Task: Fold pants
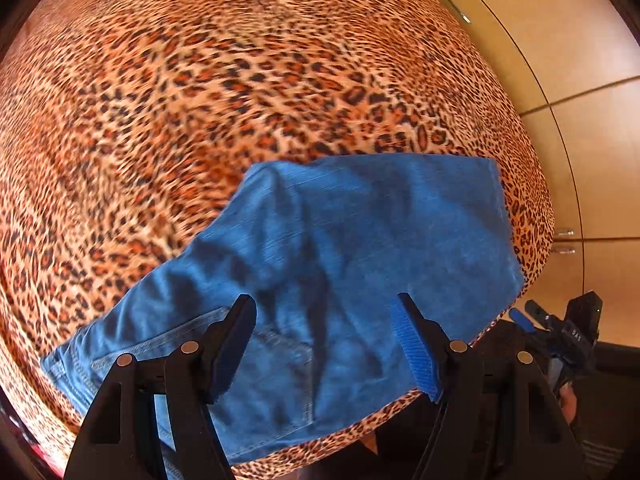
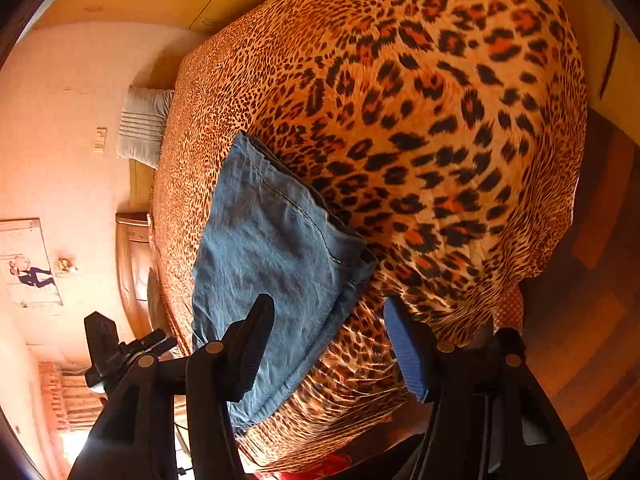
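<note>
Blue denim pants (image 1: 340, 248) lie folded into a wide flat stack on the leopard-print bed cover (image 1: 200, 100), close to the bed's edge. My left gripper (image 1: 324, 304) hangs above them, jaws wide apart and empty. The right wrist view shows the same pants (image 2: 272, 248), with stacked hem edges on their right side. My right gripper (image 2: 328, 308) hovers over the pants' lower right corner, open, with nothing between its pads. The right gripper (image 1: 568, 332) shows past the bed's edge in the left wrist view. The left gripper (image 2: 120, 352) appears at lower left in the right wrist view.
The leopard cover (image 2: 440, 120) drapes over the bed's corner. Wooden wardrobe doors (image 1: 580, 80) stand beside the bed. A striped pillow (image 2: 144, 124) lies at the head end by a wooden headboard (image 2: 132, 264). A framed picture (image 2: 28, 264) hangs on the wall. Wood floor (image 2: 592, 280) runs alongside.
</note>
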Tool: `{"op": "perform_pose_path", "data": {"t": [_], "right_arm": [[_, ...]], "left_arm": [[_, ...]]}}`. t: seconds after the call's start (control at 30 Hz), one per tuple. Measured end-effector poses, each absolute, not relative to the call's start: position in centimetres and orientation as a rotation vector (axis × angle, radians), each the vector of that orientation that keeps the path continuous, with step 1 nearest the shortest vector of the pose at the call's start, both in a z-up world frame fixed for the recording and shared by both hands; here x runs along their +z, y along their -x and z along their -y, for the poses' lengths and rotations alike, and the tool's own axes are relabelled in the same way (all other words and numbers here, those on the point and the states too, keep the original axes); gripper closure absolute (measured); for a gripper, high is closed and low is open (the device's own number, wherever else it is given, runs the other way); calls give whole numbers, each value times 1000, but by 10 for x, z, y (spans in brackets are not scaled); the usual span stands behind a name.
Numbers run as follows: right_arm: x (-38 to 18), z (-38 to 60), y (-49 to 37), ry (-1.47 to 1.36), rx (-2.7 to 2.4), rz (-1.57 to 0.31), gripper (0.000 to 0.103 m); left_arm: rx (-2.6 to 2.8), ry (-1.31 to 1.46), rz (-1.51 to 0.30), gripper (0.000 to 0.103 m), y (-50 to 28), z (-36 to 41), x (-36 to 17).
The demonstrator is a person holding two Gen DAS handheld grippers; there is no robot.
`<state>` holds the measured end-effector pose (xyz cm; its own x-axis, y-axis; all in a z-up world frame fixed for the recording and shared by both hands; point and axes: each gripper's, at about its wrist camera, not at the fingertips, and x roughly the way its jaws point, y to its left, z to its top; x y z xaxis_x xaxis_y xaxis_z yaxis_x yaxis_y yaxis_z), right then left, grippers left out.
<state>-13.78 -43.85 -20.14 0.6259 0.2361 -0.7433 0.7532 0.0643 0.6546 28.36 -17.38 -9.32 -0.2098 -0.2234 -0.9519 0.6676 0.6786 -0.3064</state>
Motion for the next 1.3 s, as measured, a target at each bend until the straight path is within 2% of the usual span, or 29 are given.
{"op": "perform_pose_path", "data": {"t": [0.23, 0.4, 0.6, 0.8, 0.87, 0.93, 1.07, 1.17, 1.3], "right_arm": [[-234, 439, 121, -1587, -341, -745, 43], [-253, 444, 103, -1627, -202, -687, 43], [-265, 445, 112, -1596, -142, -677, 47], [-271, 440, 128, -1600, -181, -590, 47], [-269, 437, 137, -1603, -213, -553, 47], [-271, 431, 146, -1614, -246, -508, 47], [-275, 420, 156, -1641, -309, -419, 47], [-281, 415, 158, -1673, -341, -369, 47], [-291, 412, 168, -1746, -362, -292, 47]], "left_arm": [[-914, -517, -1609, 33, -264, 312, -89], [-890, -640, -1578, 33, -270, 395, -114], [-991, -718, -1687, 33, -270, 468, -169], [-1117, -941, -1783, 33, -257, 504, -228], [-1167, -1067, -1750, 32, -245, 511, -239], [-1256, -1164, -1707, 20, -230, 515, -241], [-1446, -1302, -1697, 20, -194, 512, -243], [-1548, -1442, -1561, 16, -169, 503, -247], [-1573, -1355, -1622, 18, -174, 505, -247]]}}
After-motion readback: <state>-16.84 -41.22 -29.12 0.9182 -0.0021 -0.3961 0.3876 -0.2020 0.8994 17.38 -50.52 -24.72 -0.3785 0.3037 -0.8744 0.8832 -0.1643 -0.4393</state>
